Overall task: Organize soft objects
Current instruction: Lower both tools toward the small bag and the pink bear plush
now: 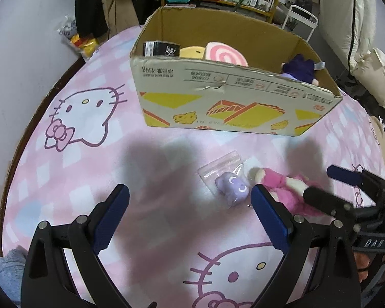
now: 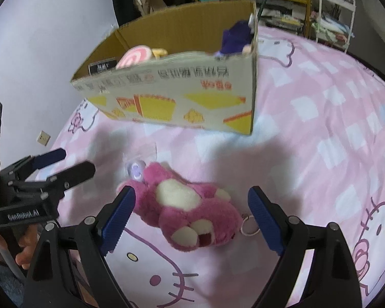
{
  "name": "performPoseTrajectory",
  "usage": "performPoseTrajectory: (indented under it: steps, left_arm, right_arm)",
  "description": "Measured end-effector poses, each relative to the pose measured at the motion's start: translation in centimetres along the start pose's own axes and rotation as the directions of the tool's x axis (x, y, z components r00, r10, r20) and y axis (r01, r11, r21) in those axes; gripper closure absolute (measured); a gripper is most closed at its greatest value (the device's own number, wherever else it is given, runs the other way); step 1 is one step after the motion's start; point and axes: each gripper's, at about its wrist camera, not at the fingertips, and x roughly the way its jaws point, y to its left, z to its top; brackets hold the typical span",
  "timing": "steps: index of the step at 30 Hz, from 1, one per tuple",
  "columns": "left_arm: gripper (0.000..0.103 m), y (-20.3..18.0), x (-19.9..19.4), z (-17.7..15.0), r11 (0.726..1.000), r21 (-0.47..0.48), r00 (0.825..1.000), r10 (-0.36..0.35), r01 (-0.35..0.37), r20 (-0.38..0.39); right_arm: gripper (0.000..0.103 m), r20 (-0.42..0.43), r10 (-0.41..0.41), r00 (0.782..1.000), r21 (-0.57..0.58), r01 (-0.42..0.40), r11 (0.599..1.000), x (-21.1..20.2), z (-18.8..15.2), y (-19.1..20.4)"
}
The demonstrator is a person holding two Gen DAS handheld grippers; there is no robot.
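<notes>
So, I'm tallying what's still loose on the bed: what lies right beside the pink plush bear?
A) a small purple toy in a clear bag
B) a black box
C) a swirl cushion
A: the small purple toy in its clear bag lies against the pink plush bear on the bedsheet.

We see a pink cat-print bedsheet filling the frame's lower part, a pale wall at upper left, and a cluttered yellow shelf (top centre) beside a white rack.

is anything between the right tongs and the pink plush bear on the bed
Nothing visible. The right tongs stand open with the pink plush bear lying between their fingers. The small purple toy in a clear bag lies beyond the bear.
</notes>
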Motion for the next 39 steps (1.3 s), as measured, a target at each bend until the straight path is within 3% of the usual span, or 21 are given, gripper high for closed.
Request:
performPoseTrajectory:
  steps: [7,20,39]
  left_arm:
    - [0.009,0.4,1.8,0.1,0.999,-0.04,0.998,-0.03,0.028,-0.063]
    - [0.009,-0.5,4.5,0.6,0.997,-0.022,0.988,-0.072,0.07,-0.136]
    - [0.009,-0.6,7.8,1.8,0.995,-0.029,0.978,-0.099,0.096,-0.186]
  right_arm:
    - [0.009,-0.076,0.003,0.997,-0.028,-0.005,1.0,1.7,-0.4,0.7]
    - [0.01,-0.175,0.05,0.983,-0.028,-0.056,0.998,3.9,-0.8,1.1]
    - [0.019,-0.171,0.027,0.985,-0.056,-0.037,0.998,3.7,-0.5,1.1]
